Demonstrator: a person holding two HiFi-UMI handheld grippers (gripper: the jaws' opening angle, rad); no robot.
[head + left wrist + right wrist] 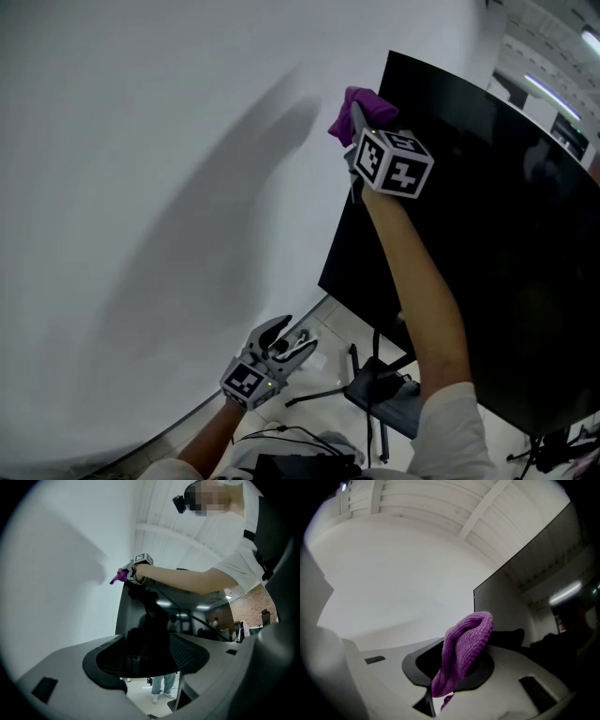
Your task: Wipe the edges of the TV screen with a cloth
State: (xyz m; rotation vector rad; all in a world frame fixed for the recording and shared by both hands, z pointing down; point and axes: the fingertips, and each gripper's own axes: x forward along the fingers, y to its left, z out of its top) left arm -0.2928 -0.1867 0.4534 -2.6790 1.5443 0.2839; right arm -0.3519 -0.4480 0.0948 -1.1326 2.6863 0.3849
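The right gripper (359, 127) pinched a purple cloth (362, 105) at the upper corner of the black TV screen (487, 244), toward 1 o'clock in the head view, apparently held high to reach that edge. The cloth, a fuzzy knit, bunched in a fold above the jaws. The left gripper (292, 343), spread and empty, hung low at 6 o'clock, seemingly kept clear.

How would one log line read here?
right gripper shut on purple cloth | at TV screen edge near corner | left gripper open
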